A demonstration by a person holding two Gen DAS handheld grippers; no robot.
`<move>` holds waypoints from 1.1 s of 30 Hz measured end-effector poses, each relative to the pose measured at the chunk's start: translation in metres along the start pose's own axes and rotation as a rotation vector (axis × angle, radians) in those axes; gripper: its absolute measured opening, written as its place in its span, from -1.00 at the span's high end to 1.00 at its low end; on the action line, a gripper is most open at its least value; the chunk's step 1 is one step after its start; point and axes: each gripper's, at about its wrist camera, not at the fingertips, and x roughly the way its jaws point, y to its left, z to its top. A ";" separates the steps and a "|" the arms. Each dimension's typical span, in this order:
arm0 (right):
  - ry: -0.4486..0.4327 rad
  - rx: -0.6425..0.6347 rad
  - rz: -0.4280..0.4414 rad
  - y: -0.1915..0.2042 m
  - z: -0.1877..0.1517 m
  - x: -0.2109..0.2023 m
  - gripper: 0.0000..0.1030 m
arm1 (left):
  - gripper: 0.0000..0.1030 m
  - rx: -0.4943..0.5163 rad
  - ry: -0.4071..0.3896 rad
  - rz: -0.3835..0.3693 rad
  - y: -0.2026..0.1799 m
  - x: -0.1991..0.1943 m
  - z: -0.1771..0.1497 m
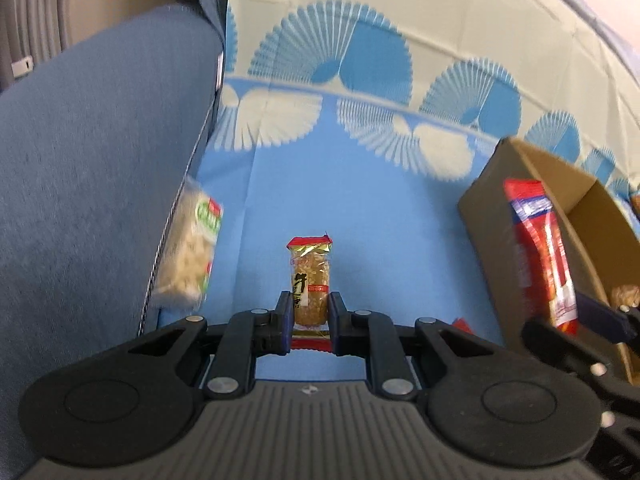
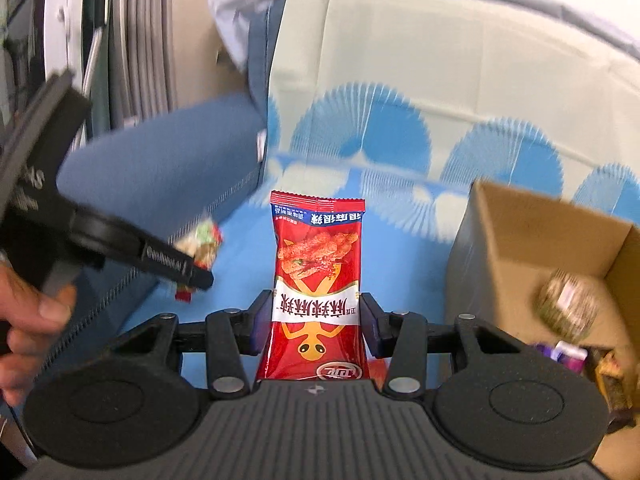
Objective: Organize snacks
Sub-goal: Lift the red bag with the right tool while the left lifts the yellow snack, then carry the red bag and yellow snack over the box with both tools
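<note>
Both grippers carry snacks: the left gripper [image 1: 309,322] fingers pinch a peanut bar [image 1: 311,280], the right gripper [image 2: 316,320] clamps a red spicy-strip packet [image 2: 317,280]. Next, probably dropping them into the cardboard box [image 2: 520,248] at three o'clock.

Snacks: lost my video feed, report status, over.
Left claw shut on peanut bar. Right claw shut on red packet. Cardboard box open at right, path clear.

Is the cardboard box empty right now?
No, the right wrist view shows the cardboard box already holding a round wrapped snack and other small packets.
</note>
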 end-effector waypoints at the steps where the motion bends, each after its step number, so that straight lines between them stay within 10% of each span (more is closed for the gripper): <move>1: -0.019 0.006 0.000 -0.002 0.003 -0.004 0.08 | 0.63 0.002 -0.015 -0.004 -0.002 -0.002 0.001; 15: -0.205 0.025 -0.044 -0.035 0.021 -0.040 0.08 | 0.63 0.041 -0.206 -0.095 -0.050 -0.028 0.013; 33: -0.211 0.083 -0.115 -0.080 0.013 -0.052 0.08 | 0.63 0.079 -0.228 -0.168 -0.094 -0.022 0.017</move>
